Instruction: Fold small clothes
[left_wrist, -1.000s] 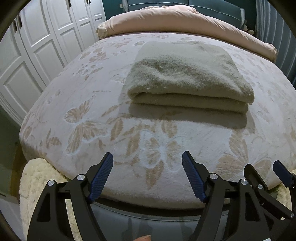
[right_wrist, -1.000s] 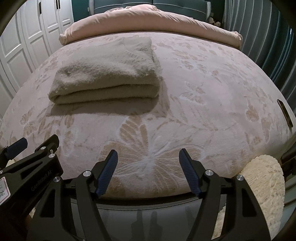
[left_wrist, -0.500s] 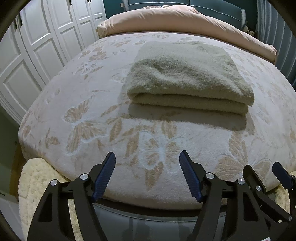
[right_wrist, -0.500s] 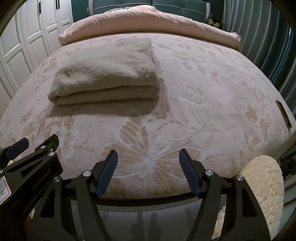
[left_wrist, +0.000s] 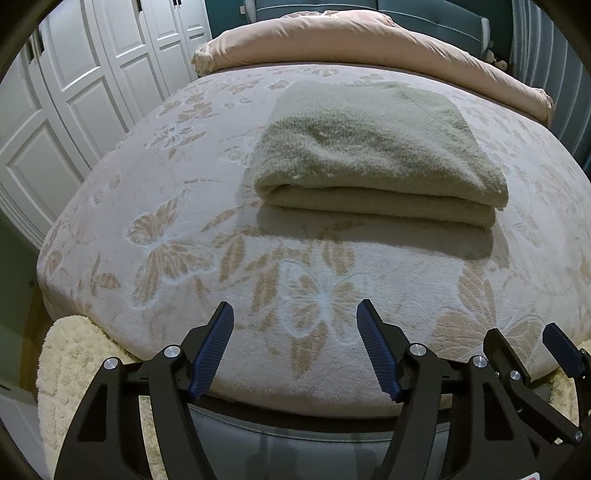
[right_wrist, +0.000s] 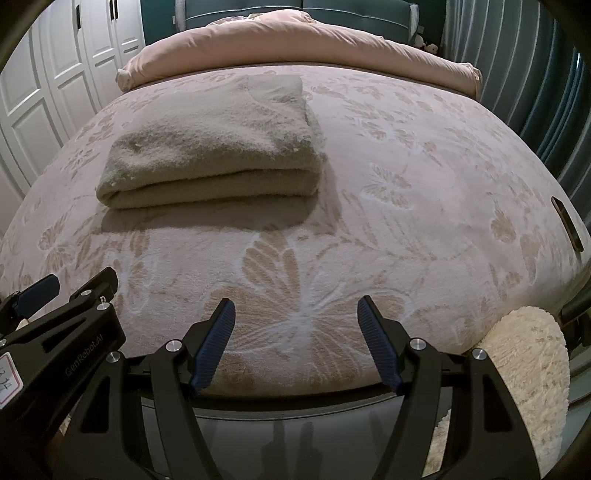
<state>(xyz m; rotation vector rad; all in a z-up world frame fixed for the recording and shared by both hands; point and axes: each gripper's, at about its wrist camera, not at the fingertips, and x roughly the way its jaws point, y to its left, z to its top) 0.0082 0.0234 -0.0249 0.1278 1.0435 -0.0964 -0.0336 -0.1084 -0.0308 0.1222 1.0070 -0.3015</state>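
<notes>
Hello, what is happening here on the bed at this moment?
A person holds two grippers at the foot of a bed covered with a butterfly-pattern blanket. A beige knitted garment lies on it, already folded into a neat stack. The left gripper and the right gripper are both open and empty, apart from the garment, near the bed's edge. Nothing is being handled right now; the folding looks finished.
</notes>
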